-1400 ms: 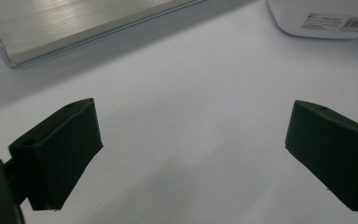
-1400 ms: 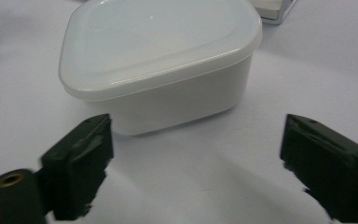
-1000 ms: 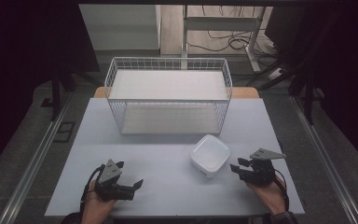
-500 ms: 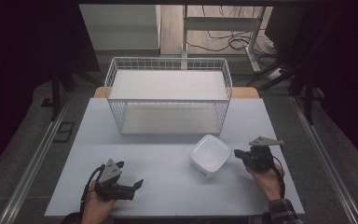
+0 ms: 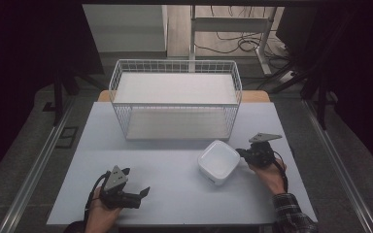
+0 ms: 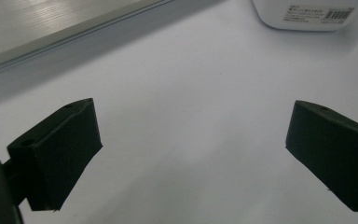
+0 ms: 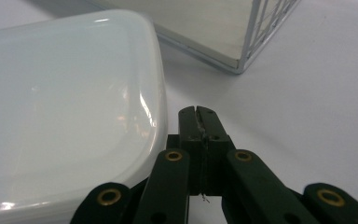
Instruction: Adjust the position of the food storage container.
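A white square lidded container [image 5: 217,162] sits on the pale table [image 5: 175,199], in front of the wire basket. My right gripper [image 5: 241,153] is at the container's right edge with its jaws shut together and nothing between them. In the right gripper view the closed tips [image 7: 198,114] lie just beside the container's rounded rim [image 7: 65,107]; I cannot tell whether they touch it. My left gripper [image 5: 137,182] rests near the table's front left, open and holding nothing. In the left gripper view its jaws [image 6: 191,149] stand wide apart, with the container [image 6: 307,14] farther off.
A white wire basket [image 5: 175,64] with a pale floor stands at the back middle of the table; its near corner [image 7: 261,28] is close to the right gripper. A metal rail [image 5: 39,165] runs along the table's left side.
The right gripper has moved left up to the container's edge, and its jaws have gone from apart to closed. The left gripper has stayed put.
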The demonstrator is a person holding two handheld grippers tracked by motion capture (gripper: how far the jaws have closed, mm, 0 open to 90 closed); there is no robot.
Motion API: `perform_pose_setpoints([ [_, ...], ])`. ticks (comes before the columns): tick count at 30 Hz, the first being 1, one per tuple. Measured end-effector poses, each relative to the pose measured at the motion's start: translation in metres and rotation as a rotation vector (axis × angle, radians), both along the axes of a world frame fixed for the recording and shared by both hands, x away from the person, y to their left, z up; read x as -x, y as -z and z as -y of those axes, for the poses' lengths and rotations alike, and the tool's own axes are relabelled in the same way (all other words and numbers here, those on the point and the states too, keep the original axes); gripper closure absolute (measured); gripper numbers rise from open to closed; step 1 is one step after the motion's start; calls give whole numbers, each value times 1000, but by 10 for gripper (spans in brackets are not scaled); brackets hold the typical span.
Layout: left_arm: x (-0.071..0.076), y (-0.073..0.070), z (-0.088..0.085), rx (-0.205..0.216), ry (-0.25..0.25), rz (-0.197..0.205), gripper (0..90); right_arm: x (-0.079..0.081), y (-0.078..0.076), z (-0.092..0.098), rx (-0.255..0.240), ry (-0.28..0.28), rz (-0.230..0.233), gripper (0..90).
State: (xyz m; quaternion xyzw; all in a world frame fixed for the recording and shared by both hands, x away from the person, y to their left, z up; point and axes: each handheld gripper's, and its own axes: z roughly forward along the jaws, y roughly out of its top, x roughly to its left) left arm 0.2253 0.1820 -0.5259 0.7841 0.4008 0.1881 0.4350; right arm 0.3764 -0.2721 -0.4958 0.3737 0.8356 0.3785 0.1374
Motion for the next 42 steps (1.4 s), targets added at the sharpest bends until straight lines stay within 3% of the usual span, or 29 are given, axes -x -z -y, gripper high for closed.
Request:
perform_pose_setpoints([
  [5, 0, -1, 2, 23, 7, -44, 37, 7, 1, -5, -16, -27, -45, 891],
  [7, 0, -1, 4, 28, 23, -51, 40, 12, 2, -9, -1, -40, -52, 892],
  [16, -3, -4, 21, 7, 41, -42, 134, 29, 1, -19, -4, -80, -67, 891],
  [19, -7, -5, 28, 20, 54, -37, 247, 36, 0, -25, -16, -95, -80, 892],
  [20, -8, -6, 30, 26, 58, -38, 247, 36, 0, -25, -16, -95, -80, 892],
  [21, -12, -6, 35, 33, 63, -30, 349, 39, 0, -28, -18, -104, -83, 891],
  [24, -17, -6, 42, 25, 63, -35, 520, 41, 1, -31, -21, -109, -86, 891],
  [28, -28, -4, 55, 21, 67, -63, 702, 43, 1, -37, -20, -114, -89, 892],
  [29, -31, -4, 59, 16, 70, -70, 702, 44, 1, -39, -19, -117, -87, 891],
  [31, -39, -3, 68, 14, 92, -93, 821, 45, 1, -44, -24, -120, -94, 891],
  [34, -44, -1, 73, 20, 110, -113, 896, 47, 2, -49, -25, -127, -101, 892],
  [37, -47, 0, 81, 7, 131, -126, 899, 51, 2, -56, -26, -139, -108, 892],
  [42, -47, -3, 79, -10, 130, -129, 900, 58, 1, -66, -36, -163, -112, 892],
])
